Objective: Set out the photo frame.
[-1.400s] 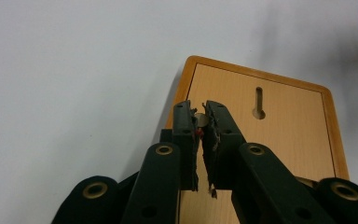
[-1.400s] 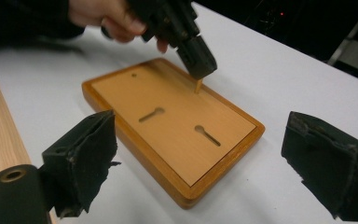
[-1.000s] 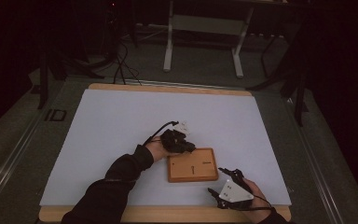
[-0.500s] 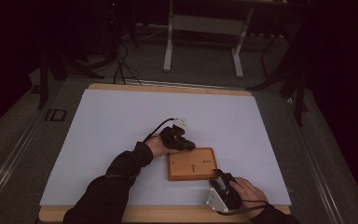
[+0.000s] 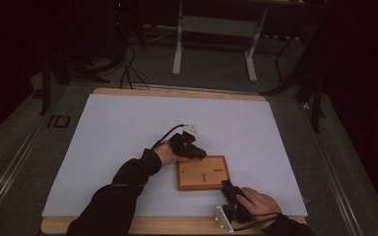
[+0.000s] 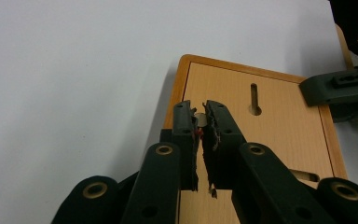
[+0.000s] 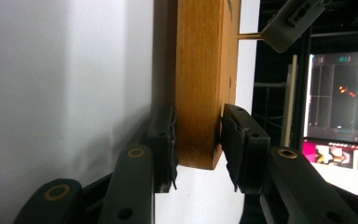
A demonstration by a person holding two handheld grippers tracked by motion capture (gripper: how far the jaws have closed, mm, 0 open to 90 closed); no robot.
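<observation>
A wooden board (image 5: 203,172) is seen lying flat on the white sheet (image 5: 128,128) that covers the table (image 5: 177,92), near the middle of the sheet's near half. In the high view, the left gripper (image 5: 195,152) is held over the board's far left corner, and the right gripper (image 5: 229,189) is placed at its near right corner, close to the table's near edge.

In the left gripper view, the left gripper (image 6: 203,122) is shown nearly shut, its jaws pinched on a small pale peg (image 6: 201,119) of which only the tip can be made out between them. The peg is held just above the board (image 6: 270,126), near its left edge. A keyhole-shaped slot (image 6: 254,99) is cut into the board's face farther in, and part of another slot is seen nearer the jaws.

In the right gripper view, the right gripper (image 7: 198,140) is closed around the corner of the board (image 7: 205,70), one jaw set against each face; whether the pads press firmly cannot be told. The left gripper (image 7: 292,18) is visible at the board's far end, with the thin peg (image 7: 249,35) reaching from it towards the wood.
</observation>
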